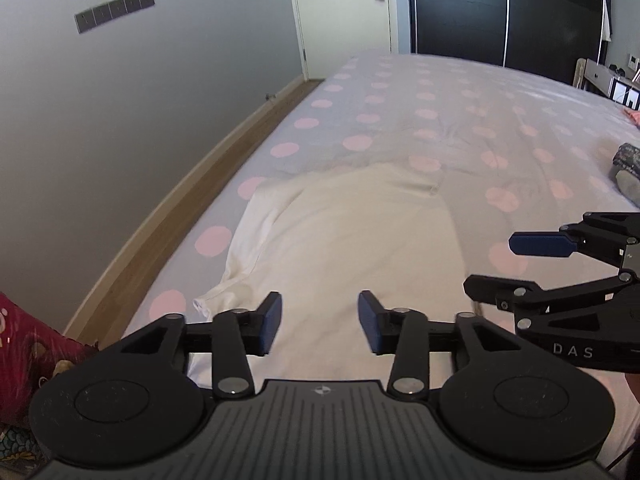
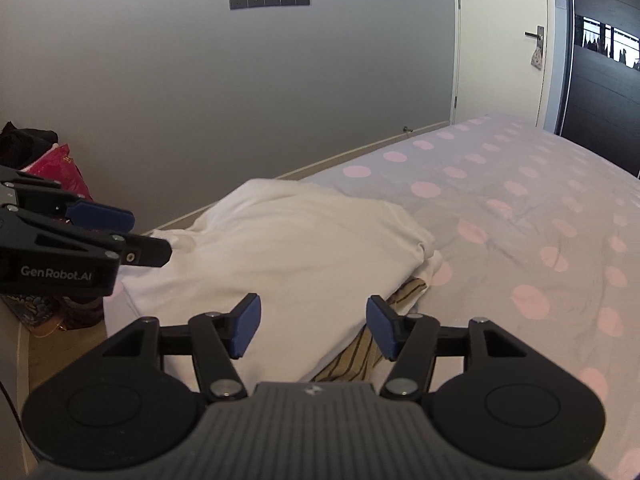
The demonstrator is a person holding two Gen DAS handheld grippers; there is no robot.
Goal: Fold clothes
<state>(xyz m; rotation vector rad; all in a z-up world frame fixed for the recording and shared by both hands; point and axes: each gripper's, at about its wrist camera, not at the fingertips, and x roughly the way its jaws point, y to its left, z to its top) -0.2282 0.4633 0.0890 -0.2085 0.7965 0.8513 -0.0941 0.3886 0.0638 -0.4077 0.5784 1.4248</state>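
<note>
The left gripper (image 1: 319,322) has its blue-padded jaws spread wide with nothing between them, poised above the near part of a white shirt (image 1: 344,240). The right gripper (image 2: 313,326) is likewise wide open and holds nothing, over the shirt's near right edge, where a striped cloth (image 2: 362,354) peeks out from underneath. The shirt lies spread along the left edge of the bed (image 1: 440,120), on a sheet with pink dots. A grey patterned garment (image 1: 628,172) lies at the bed's right edge. Past the bed stand a white door (image 2: 500,48) and a dark wardrobe (image 1: 508,12).
</note>
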